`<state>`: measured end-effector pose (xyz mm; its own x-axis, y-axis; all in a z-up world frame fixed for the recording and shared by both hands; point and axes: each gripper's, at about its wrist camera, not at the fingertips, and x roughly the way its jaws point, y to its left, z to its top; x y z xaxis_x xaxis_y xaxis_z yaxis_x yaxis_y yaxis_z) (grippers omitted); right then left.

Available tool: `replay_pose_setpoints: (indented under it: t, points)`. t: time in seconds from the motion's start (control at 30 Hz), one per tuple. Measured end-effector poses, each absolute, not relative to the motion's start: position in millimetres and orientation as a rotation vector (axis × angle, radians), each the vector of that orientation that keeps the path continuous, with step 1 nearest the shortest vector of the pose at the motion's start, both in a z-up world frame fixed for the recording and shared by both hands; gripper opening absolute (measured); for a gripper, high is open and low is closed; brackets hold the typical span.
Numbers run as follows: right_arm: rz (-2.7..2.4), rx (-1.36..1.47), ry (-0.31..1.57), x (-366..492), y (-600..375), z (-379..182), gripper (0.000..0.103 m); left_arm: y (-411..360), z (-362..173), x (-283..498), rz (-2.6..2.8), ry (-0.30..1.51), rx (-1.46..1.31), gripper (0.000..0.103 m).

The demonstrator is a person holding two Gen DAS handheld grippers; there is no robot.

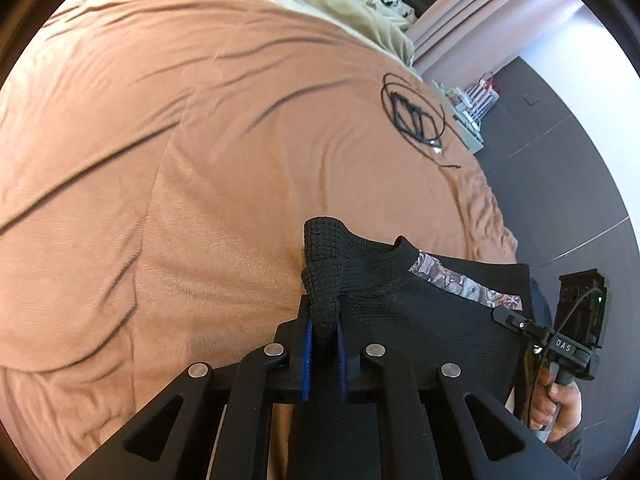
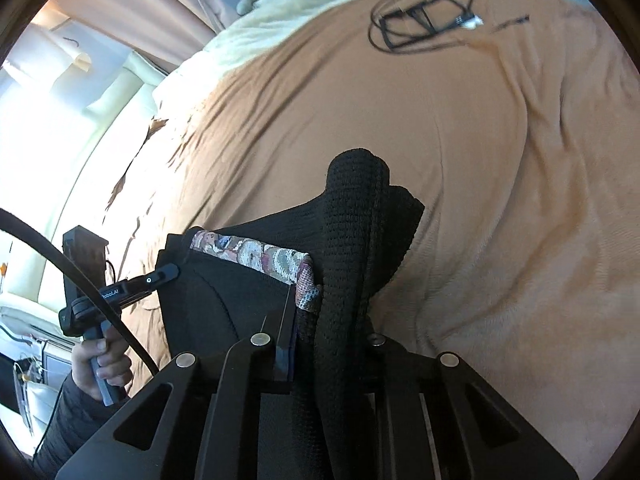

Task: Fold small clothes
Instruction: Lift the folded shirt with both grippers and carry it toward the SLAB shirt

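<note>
A small black knit garment [image 1: 420, 312] with a floral patterned lining at the neck hangs above the orange bedspread [image 1: 200, 140]. My left gripper [image 1: 323, 320] is shut on a bunched fold of its black fabric, pinched between the blue-edged pads. In the right wrist view the same black knit garment [image 2: 360, 240] rises in a thick fold from my right gripper [image 2: 320, 340], which is shut on it beside the floral lining [image 2: 264, 260]. Each view shows the other hand-held gripper gripping the garment's far corner: the right one [image 1: 520, 322] and the left one [image 2: 164, 272].
A coiled black cable [image 1: 416, 114] with a small connector lies on the bedspread farther off, seen also as the cable [image 2: 420, 26]. A pale cream blanket [image 1: 340, 0] and bright clothes pile at the bed's far end. Dark floor [image 1: 560, 184] lies beyond the bed's edge.
</note>
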<state>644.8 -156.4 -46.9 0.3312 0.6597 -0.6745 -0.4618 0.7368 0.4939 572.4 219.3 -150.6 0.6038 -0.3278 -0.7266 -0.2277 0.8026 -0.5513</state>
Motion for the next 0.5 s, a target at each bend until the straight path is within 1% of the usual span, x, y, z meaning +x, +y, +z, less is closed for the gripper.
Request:
replay_pose_setpoints:
  t: [0.1,0.5]
  points:
    - [0.738,0.215,0.946,622,-154,-34,0.011,216,-135,562,-0.085,0.907,-0.669,0.009]
    - [0.711,0.232,0.818,550,-196,17,0.011,190,-59,522,-0.148,0.799,-0.621,0.009]
